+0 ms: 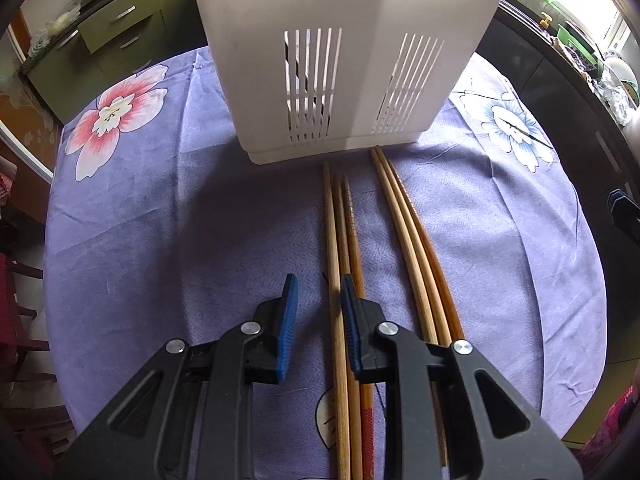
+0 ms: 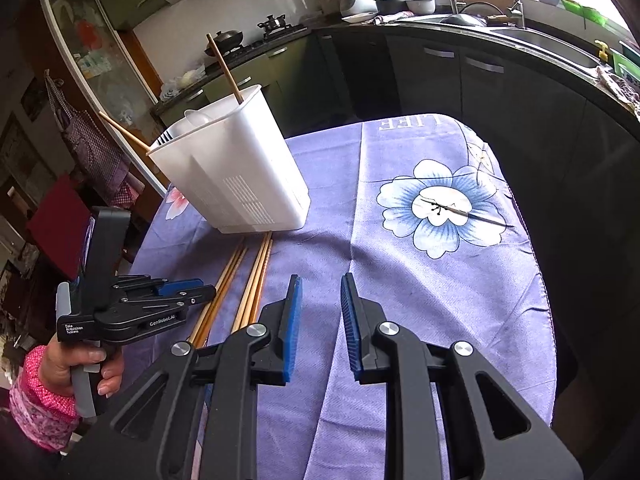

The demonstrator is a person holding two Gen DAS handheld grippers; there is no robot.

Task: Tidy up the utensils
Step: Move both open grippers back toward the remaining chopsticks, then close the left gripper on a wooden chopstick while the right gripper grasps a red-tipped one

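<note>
Lying loose on cloth: chopsticks [image 1: 340, 264] | judged light, stiff, slippery; mid-shaft grip advised | left gripper [image 1: 316, 300] parted, straddling one | right gripper [image 2: 320, 300] parted, nothing held | holder [image 1: 340, 60] beyond tips

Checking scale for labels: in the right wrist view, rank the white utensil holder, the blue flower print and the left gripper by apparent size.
1. white utensil holder
2. blue flower print
3. left gripper

The flower and gripper look close in size, and the gripper is nearer the camera, so that order is unsure.
</note>
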